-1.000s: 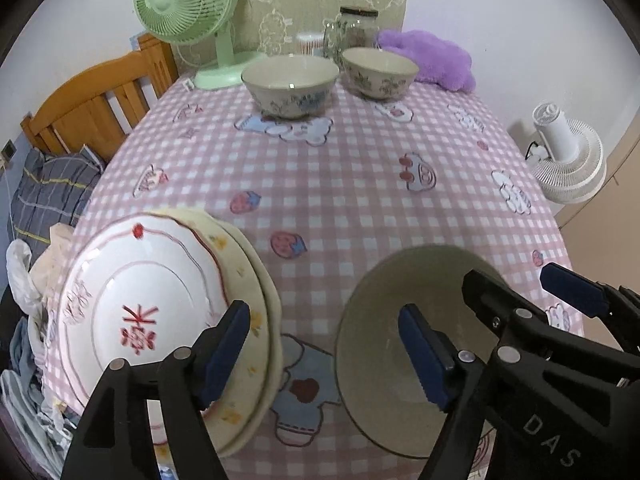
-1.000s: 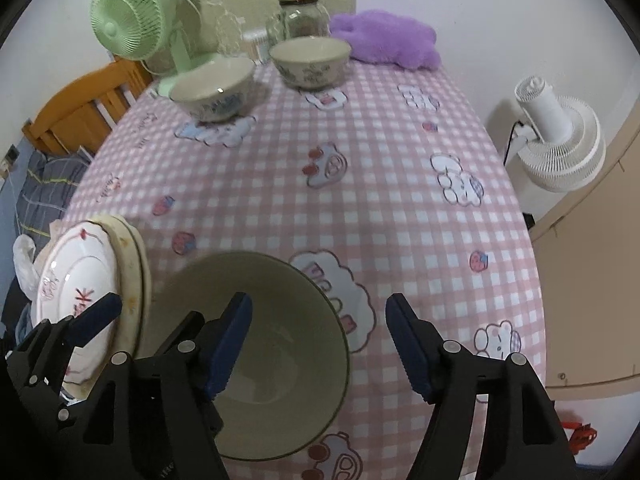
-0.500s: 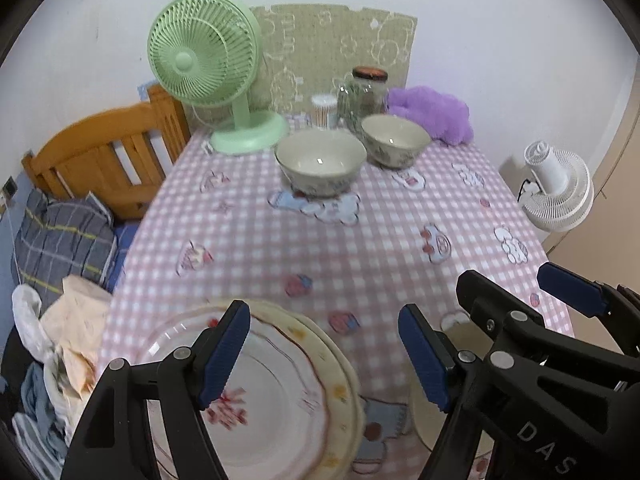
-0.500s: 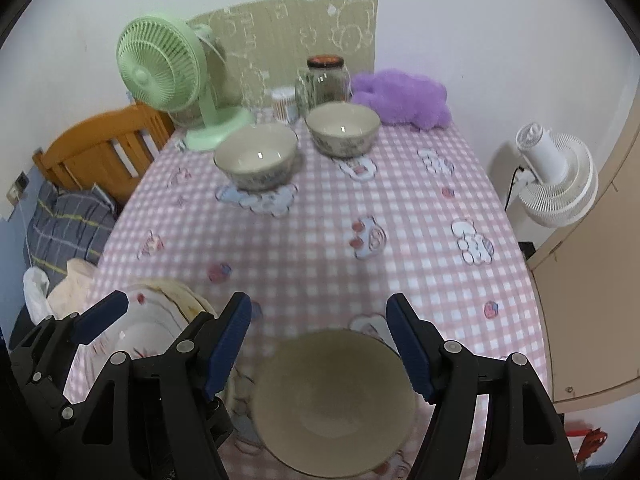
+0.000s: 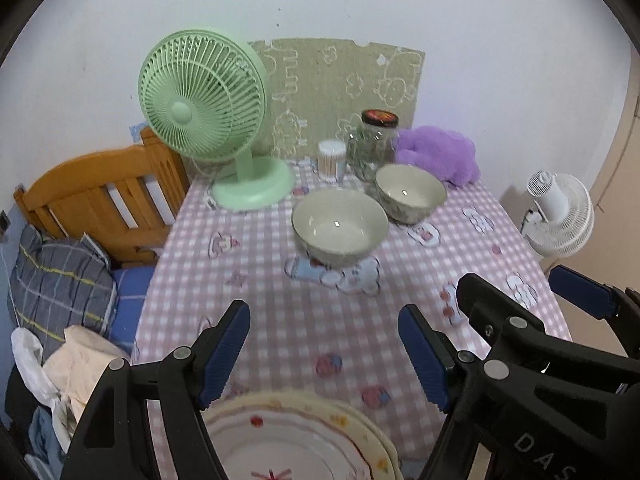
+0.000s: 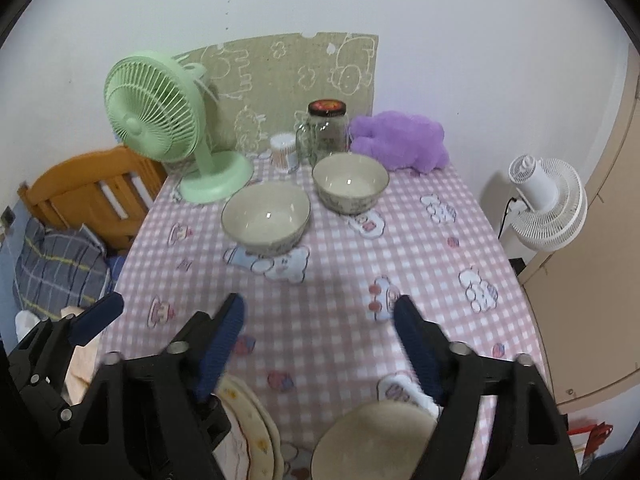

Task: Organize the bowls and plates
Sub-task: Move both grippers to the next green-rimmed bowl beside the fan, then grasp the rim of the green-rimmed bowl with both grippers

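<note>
Right wrist view: right tongs (image 6: 318, 340) gaping, jaws just been widening, gripping nothing. Near bowl (image 6: 372, 436) sitting free at table (image 6: 440, 248) front edge, plate stack (image 5: 304, 440) beside it. Left tongs (image 5: 324, 356) also apart, empty, hanging over plates. Farther out, two bowls (image 6: 266, 218) (image 6: 350, 188) waiting mid-table. Guessing next grab wants rim pinched square, slow approach. Both tongs angling down steeply, side by side.
</note>
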The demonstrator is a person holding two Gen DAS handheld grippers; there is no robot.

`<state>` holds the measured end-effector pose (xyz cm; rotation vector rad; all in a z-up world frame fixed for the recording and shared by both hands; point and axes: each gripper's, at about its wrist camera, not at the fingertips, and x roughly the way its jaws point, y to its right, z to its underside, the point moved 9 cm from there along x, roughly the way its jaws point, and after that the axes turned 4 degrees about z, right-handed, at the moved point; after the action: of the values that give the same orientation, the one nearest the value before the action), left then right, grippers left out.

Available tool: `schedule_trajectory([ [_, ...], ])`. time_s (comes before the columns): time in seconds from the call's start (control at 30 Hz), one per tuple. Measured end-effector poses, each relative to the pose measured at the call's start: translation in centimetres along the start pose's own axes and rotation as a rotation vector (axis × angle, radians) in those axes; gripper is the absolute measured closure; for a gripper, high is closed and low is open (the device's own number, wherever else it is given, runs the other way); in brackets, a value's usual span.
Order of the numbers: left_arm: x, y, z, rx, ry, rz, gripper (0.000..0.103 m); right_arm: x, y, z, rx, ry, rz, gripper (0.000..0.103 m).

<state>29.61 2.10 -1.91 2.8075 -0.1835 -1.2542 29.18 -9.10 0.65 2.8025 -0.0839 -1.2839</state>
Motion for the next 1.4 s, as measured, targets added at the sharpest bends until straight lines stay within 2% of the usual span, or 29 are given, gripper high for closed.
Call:
schedule_trajectory([
  [0.5,6.8,-2.2,-6.1,-0.065,0.020,-0.175,0.026,8.3,-1.0,-7.2,-0.036,0.020,-0.090,0.019],
  [0.6,8.5,-2.9,-7.0,-0.084,0.020,-0.190,0.029,10.3,-1.5,-8.5,-0.051,0.022,-0.105,0.019],
  [0.7,9.9,-3.3,-7.4,-0.098,0.006,-0.189,0.045,11.9,-2.1,-9.5,-0.072,0.027,-0.132,0.019],
  [0.83,12.0,-4.4,-7.5,-0.139,-0.019,-0.215,0.045,14.0,-2.7,-10.1,-0.084,0.023,-0.134,0.028],
  [1.0,14.9,-5.2,-7.5,-0.153,-0.053,-0.223,0.045,17.6,-3.3,-10.2,-0.074,-0.023,-0.153,0.033],
  [1.3,19.4,-5.7,-6.7,-0.163,-0.120,-0.202,0.059,22.2,-4.0,-9.5,-0.081,-0.103,-0.165,0.057],
  [1.37,20.0,-5.7,-6.4,-0.170,-0.132,-0.197,0.062,22.9,-4.1,-9.2,-0.088,-0.119,-0.166,0.058],
  [1.4,20.3,-5.8,-6.3,-0.169,-0.139,-0.195,0.069,23.2,-4.1,-9.1,-0.088,-0.124,-0.166,0.059],
])
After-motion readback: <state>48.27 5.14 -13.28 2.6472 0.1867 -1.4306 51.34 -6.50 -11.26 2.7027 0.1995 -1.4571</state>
